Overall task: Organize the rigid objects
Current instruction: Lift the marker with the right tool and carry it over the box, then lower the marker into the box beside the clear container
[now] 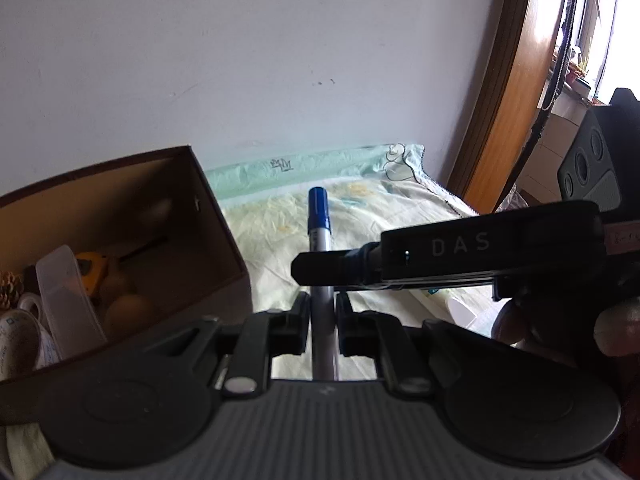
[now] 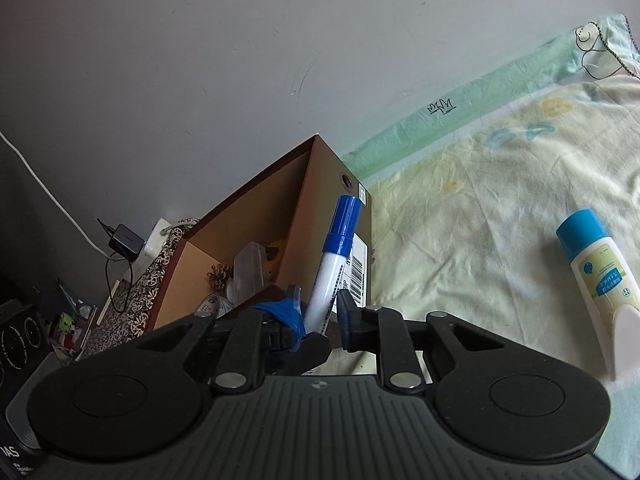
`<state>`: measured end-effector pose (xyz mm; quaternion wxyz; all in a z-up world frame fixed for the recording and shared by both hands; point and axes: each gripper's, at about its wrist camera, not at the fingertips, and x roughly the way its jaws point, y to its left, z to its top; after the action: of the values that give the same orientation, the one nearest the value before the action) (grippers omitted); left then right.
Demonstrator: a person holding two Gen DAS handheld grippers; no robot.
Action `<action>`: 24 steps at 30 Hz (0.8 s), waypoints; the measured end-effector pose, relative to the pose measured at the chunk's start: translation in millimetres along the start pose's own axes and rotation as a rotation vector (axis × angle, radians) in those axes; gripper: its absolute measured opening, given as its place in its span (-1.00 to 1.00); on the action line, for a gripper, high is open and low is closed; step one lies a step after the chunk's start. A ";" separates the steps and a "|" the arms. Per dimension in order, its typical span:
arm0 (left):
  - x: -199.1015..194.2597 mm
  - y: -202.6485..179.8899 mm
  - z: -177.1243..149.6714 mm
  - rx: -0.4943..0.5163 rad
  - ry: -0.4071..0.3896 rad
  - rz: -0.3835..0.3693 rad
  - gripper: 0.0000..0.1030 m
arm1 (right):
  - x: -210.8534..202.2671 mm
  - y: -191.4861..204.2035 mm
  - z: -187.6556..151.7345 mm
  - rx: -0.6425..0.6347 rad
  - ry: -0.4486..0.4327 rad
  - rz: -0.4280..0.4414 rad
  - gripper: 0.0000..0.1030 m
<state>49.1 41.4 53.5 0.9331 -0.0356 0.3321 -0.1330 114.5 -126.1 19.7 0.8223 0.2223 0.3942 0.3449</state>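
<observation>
Beside the cardboard box, both tongs pinch one blue-capped marker, which could slip if either hand twists.

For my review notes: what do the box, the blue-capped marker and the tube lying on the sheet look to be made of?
Box: brown cardboard, matte; flat folded walls, a punched hole and a barcode label.
Marker: probably plastic; the glossy white barrel and blue cap catch highlights.
Tube: likely soft plastic; smooth cream body with printed label, blue cap, flattened end.
</observation>
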 end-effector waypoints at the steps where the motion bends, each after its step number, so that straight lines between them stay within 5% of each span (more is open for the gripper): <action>1: -4.3 4.2 3.4 -0.001 -0.006 0.002 -0.83 | 1.8 5.1 2.0 -0.014 0.000 0.004 -0.98; 14: -32.1 78.1 28.3 -0.037 -0.016 0.053 -0.83 | 69.7 85.8 30.2 -0.264 0.066 0.050 -0.98; 24: -16.2 141.6 25.8 -0.164 0.018 0.072 -0.83 | 137.9 98.9 40.0 -0.312 0.183 0.015 -0.99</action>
<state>85.1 181.5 61.6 0.9283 -0.0985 0.3512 -0.0722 170.1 38.1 38.1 0.8049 0.0626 0.4074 0.4269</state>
